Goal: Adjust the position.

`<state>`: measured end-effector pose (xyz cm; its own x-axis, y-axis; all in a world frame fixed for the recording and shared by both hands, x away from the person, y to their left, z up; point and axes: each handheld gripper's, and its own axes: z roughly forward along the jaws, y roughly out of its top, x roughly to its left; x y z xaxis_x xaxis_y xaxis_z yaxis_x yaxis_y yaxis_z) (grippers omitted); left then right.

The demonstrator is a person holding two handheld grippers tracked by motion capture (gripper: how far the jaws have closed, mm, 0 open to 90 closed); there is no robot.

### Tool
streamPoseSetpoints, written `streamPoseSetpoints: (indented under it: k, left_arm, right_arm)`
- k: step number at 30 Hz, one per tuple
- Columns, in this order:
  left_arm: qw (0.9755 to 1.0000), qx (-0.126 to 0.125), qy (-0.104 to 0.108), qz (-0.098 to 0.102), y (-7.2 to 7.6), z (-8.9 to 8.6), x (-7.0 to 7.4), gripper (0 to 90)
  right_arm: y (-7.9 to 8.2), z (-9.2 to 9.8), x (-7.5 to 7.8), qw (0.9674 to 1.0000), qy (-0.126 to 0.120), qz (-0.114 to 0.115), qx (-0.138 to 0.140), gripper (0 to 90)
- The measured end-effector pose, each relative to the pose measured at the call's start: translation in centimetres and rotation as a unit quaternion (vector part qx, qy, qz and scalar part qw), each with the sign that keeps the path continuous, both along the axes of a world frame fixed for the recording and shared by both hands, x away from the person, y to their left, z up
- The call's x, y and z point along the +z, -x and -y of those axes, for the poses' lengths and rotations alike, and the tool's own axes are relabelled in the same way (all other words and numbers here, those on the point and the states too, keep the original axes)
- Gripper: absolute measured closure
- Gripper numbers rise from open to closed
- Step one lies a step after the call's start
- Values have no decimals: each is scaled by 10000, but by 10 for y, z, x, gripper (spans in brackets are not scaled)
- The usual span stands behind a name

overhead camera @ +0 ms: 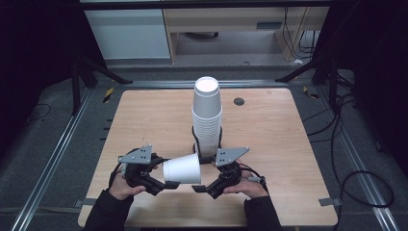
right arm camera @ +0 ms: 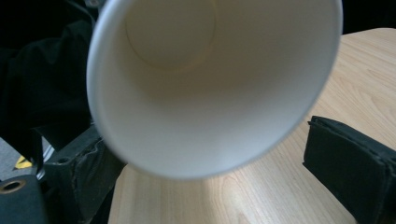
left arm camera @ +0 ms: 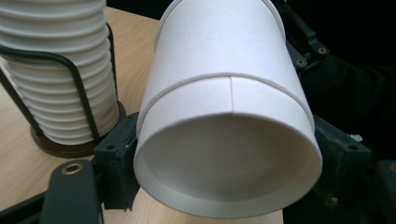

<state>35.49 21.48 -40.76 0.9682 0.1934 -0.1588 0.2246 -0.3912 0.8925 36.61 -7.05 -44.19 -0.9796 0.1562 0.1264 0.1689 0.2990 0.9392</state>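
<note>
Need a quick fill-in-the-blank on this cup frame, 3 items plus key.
1. The left gripper holds a single white paper ____ lying on its side.
2. The stack of cups stands in a black wire ____.
3. The right gripper has its jaws ____, one on each side of the cup's mouth, not pressing it.
Missing words: cup; holder; open

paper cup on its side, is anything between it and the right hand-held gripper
Nothing visible. The paper cup is clamped at its base end by the left hand-held gripper, mouth facing the right hand-held gripper. In the right gripper view the rim sits between open jaws, one side apart from the right pad.
</note>
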Motion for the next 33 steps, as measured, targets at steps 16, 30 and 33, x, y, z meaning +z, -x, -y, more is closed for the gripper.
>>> streamPoseSetpoints:
  k: [16,30,33]
  left_arm:
    - [9993,-272,-230,-104,2,11,-8,227]
    - [9992,-223,-297,-111,1,12,-9,217]
    - [9997,-104,-226,-77,1,8,-6,186]
  right_arm:
    - [-2,-6,-3,9989,-188,-163,395,58]
    - [-4,-5,-4,9987,-114,-217,439,84]
    - [-5,-2,-2,9989,-144,-216,390,85]
